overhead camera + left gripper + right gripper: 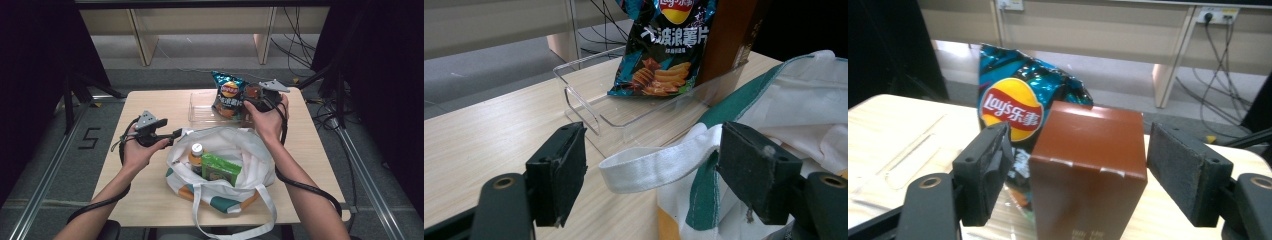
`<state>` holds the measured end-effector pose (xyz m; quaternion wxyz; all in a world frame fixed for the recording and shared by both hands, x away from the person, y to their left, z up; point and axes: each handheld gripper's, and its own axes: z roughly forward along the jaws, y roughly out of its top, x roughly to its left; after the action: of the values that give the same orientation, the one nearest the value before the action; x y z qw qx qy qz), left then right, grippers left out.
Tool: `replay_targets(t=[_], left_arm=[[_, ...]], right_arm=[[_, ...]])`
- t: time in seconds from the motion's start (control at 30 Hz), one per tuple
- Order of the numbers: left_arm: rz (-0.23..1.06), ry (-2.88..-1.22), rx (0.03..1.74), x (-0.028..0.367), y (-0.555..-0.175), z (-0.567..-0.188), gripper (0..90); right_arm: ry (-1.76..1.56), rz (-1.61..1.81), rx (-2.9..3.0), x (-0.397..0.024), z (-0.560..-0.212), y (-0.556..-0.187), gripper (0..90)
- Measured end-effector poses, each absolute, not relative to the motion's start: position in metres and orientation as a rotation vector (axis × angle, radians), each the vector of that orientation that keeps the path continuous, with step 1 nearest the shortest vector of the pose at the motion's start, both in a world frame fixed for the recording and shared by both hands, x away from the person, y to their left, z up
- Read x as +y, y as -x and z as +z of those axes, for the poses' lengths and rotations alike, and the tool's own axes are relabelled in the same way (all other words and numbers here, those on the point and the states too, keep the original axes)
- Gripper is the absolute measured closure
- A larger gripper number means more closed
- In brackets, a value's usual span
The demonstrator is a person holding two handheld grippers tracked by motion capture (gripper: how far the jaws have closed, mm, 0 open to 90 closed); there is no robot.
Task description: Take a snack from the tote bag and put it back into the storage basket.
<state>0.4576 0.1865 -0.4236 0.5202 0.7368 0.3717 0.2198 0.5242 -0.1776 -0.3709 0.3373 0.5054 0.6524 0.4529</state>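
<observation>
A white tote bag (251, 150) with green and orange trim lies open at the table's middle. Inside it are a bottle (196, 153) and a green packet (220, 170). My left gripper (177, 133) is open at the bag's left rim, and the white strap (649, 167) runs between its jaws (653, 142). Behind the bag, a clear tray (200, 107) holds a blue Lay's chips bag (229, 95) and a brown box (252, 91), both upright. My right gripper (1078, 137) is open, one jaw on each side of the brown box (1088, 160), with gaps on both sides.
The left half of the tray (589, 95) is bare. Bare wooden table (150, 175) lies left of the tote bag. Cables trail from both grippers off the front edge. Shelving and loose cables are on the floor beyond the table.
</observation>
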Motion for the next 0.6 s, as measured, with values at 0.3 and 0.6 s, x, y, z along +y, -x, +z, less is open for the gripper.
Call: replay_targets(t=[0.3, 0.6], left_arm=[[0.528, -1.768, 0.886, 0.186, -0.456, -0.423, 26.6], [0.527, -1.766, 0.885, 0.186, -0.456, -0.423, 26.6]], right_arm=[[-1.332, 1.239, 1.733, -0.187, -0.366, -0.504, 30.0], [-1.264, 1.273, 1.780, -0.198, -0.362, -0.486, 38.6]])
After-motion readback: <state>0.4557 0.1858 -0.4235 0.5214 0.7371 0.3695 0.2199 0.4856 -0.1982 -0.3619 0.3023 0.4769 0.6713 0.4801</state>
